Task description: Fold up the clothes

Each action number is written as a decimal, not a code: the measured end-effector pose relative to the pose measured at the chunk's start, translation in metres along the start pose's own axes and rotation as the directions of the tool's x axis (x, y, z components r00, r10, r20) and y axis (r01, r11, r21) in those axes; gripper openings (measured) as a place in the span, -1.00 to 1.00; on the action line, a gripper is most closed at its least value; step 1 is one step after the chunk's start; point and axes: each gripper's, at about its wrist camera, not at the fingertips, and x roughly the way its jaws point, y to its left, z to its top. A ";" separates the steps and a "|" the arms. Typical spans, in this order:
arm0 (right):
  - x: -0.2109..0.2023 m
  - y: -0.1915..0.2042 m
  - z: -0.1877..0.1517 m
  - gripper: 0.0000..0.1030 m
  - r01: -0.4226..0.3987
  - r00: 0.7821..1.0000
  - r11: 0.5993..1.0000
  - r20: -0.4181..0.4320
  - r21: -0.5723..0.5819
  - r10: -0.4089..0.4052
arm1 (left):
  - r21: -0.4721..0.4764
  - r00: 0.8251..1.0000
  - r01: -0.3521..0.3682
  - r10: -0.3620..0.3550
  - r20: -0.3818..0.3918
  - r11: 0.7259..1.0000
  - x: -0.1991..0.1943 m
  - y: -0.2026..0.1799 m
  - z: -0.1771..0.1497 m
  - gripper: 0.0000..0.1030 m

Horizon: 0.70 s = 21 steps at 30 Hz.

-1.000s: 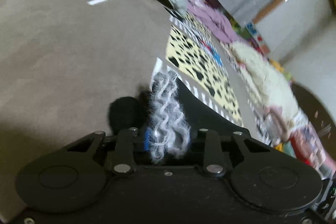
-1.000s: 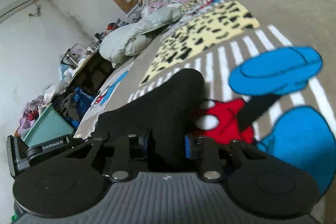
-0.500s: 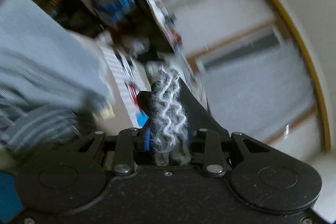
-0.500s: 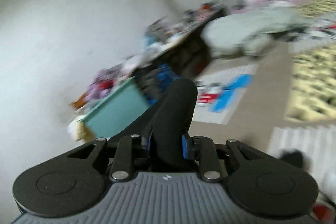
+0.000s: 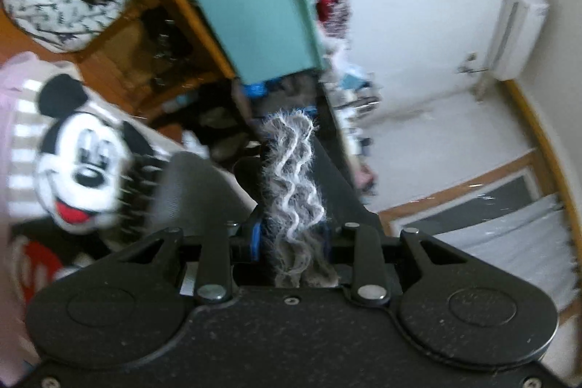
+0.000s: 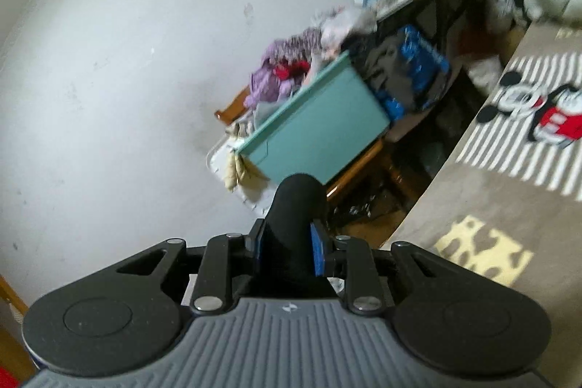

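Observation:
My left gripper (image 5: pixel 291 239) is shut on a black garment with a fuzzy grey-and-white wavy trim (image 5: pixel 293 177), which stands up between the jaws. My right gripper (image 6: pixel 289 253) is shut on a thick fold of the same kind of black fabric (image 6: pixel 296 206). Both grippers are lifted off the floor and point toward the room's wall and shelves. Whether the two grips hold one garment cannot be told. The rest of the garment is hidden below the grippers.
A teal bin (image 5: pixel 254 13) (image 6: pixel 320 130) heaped with clothes sits on a wooden stand by the white wall. A Mickey Mouse rug (image 6: pixel 523 140) covers the floor; its face print (image 5: pixel 80 159) is at left. A patterned laundry bag (image 5: pixel 54 2) and dark cluttered shelves (image 6: pixel 436 35) stand nearby.
Both grippers have swung up from the rug with the fabric still clamped. The views turned from the floor to the wall, teal bin and shelves.

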 end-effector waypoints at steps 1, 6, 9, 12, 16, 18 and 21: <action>0.007 -0.006 -0.002 -0.49 0.005 1.000 1.000 -0.010 0.006 -0.005 | 0.003 0.999 -0.037 0.037 -0.002 0.999 0.009 0.011 -0.002 -0.46; 0.037 -0.058 -0.020 -0.51 0.143 0.990 0.983 -0.024 0.115 -0.141 | 0.041 0.995 -0.102 0.102 -0.007 0.994 0.026 0.029 -0.007 -0.44; 0.039 -0.059 -0.034 -0.51 0.208 0.978 0.976 -0.024 0.060 -0.207 | 0.101 0.994 -0.112 0.111 0.017 0.989 0.023 0.019 -0.014 -0.45; 0.024 -0.040 -0.039 -0.51 0.203 0.977 0.979 0.066 -0.016 -0.202 | 0.157 0.994 -0.110 0.106 0.032 0.981 0.021 0.005 -0.016 -0.47; 0.016 0.001 -0.036 -0.51 0.197 0.977 0.960 0.122 -0.199 -0.175 | 0.231 0.980 -0.197 0.190 0.052 0.953 0.025 0.000 -0.021 -0.26; 0.029 0.012 -0.043 -0.40 0.204 0.979 0.941 0.055 -0.270 -0.196 | 0.256 0.975 -0.220 0.207 0.078 0.941 0.022 -0.006 -0.020 -0.20; 0.054 0.017 -0.063 -0.38 0.281 0.942 0.875 -0.061 -0.393 -0.330 | 0.391 0.955 -0.271 0.194 0.226 0.880 0.006 -0.029 -0.027 -0.21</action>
